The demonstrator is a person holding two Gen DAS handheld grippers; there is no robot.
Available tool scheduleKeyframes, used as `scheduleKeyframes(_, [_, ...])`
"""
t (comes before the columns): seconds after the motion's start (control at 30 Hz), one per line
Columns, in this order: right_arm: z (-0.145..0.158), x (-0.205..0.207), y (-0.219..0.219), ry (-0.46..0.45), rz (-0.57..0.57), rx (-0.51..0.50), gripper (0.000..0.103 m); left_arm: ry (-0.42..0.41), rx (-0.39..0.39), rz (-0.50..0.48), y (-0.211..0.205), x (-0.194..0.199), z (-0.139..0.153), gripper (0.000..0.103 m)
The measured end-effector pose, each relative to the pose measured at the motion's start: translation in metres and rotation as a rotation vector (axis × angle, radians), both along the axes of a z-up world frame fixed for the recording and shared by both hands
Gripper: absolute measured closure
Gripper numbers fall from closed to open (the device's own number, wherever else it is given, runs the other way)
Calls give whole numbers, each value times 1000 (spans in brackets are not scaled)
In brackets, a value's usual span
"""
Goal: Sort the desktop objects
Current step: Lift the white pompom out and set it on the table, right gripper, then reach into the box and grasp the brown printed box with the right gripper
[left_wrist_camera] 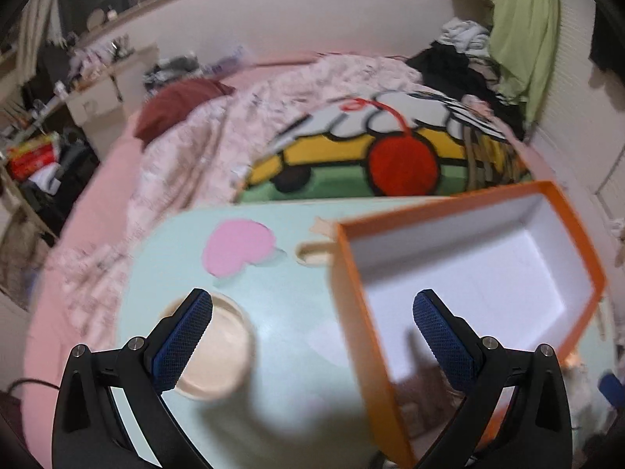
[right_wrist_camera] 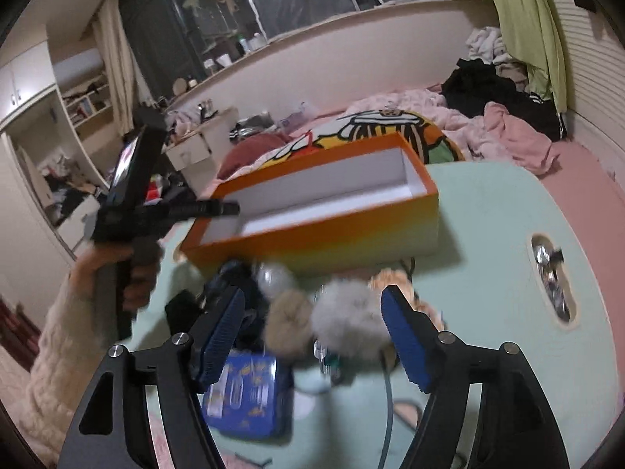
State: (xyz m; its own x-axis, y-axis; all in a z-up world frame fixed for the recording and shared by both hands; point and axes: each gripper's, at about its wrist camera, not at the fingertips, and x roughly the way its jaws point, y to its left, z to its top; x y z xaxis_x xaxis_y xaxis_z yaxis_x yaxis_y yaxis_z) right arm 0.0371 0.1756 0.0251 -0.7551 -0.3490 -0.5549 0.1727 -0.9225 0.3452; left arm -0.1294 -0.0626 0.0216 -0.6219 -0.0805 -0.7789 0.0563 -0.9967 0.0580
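An empty orange box [left_wrist_camera: 465,273] with a white inside sits on the mint-green table [left_wrist_camera: 281,351]; it also shows in the right wrist view [right_wrist_camera: 312,203]. My left gripper [left_wrist_camera: 312,324] is open and empty, its right finger over the box's near end. My right gripper [right_wrist_camera: 312,328] is open above a pile of small things: a grey pompom [right_wrist_camera: 347,320], a tan pompom [right_wrist_camera: 287,324], a blue packet [right_wrist_camera: 246,394] and black items [right_wrist_camera: 234,285]. The left gripper [right_wrist_camera: 187,211], held in a hand, shows at the left of the right wrist view, reaching over the box.
The table has a round cup recess [left_wrist_camera: 218,351], a pink heart print [left_wrist_camera: 238,250], and a slot [right_wrist_camera: 552,281] holding small shiny items. Behind the table lies a bed with a cartoon blanket [left_wrist_camera: 390,156] and piled clothes [right_wrist_camera: 500,109].
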Motion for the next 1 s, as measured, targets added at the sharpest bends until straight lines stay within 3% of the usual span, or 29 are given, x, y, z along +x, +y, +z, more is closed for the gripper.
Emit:
scheduleKeyframes(0.07, [-7,8,-1,-6,2,10,30,14,-41,25,-4,-4,2,1])
scheduleKeyframes(0.2, [-18,17,3,-7,3,-32,30,36,1,42,-14,-4,11,1])
scheduleKeyframes(0.27, [-17,21,6,12,-10,-52,30,39,50,38,-16,3,16,1])
scheduleKeyframes(0.37, [-15,27,9,44,-16,-64,30,29,222,-33,-15,28,26,1])
scheduleKeyframes(0.47, [-18,34,9,58,-14,-68,30,-32,338,-171,2,56,34,1])
scheduleKeyframes(0.5, [-21,35,9,47,-5,-70,30,-50,350,-227,11,64,37,7])
scheduleKeyframes(0.53, [-26,34,8,29,1,-73,30,-64,349,-270,18,68,39,24])
scheduleKeyframes(0.57, [-29,33,9,14,3,-78,30,-102,344,-308,28,68,40,30])
scheduleKeyframes(0.63, [-34,31,10,-13,5,-95,30,-186,363,-337,40,59,39,33])
scheduleKeyframes(0.73, [-35,31,14,-19,0,-116,30,-242,291,-314,52,38,39,41])
scheduleKeyframes(0.87, [-33,34,14,3,-2,-118,30,-182,327,-285,47,34,52,45])
scheduleKeyframes(1.0, [-13,31,15,23,17,-135,30,-109,403,-284,30,69,57,45])
